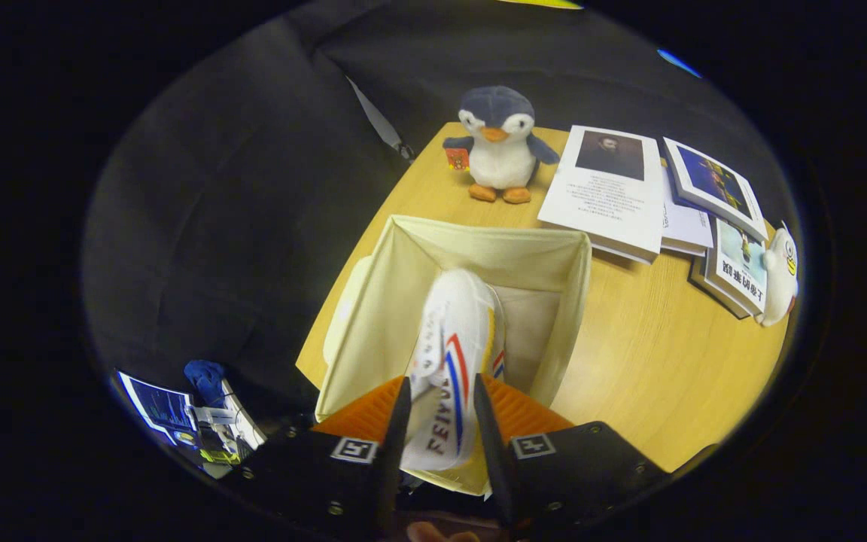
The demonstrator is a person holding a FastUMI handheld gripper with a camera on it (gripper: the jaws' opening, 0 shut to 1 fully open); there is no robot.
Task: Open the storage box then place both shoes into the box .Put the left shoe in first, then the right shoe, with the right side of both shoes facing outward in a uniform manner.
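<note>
Jaws: the jaws [439,410] are closed in on a white shoe [454,354], one finger pressed to each side of it near the heel, so the shoe is held between them with its toe pointing away.
Shoe: its side with red and blue stripes and dark lettering faces up towards the camera; the toe hangs over the inside of the box, not resting on anything I can see.
Box: the cream fabric box [403,301] stands open on the bench [644,376] just ahead of the jaws, with what looks like its lid lying flat against the far-left side.
Done: the box is open, and one shoe is on its way in.
Left: this shoe has yet to be set down and let go; at least one shoe is not yet placed.
Which shoe: I cannot tell whether this is the left or the right one.
Hidden: the held shoe covers much of the box floor, so another shoe underneath cannot be ruled out; the near wall of the box is cut off by the fingers.
Beyond: a plush penguin [500,143] and a pile of books [629,196] sit past the box, well apart from it.
</note>
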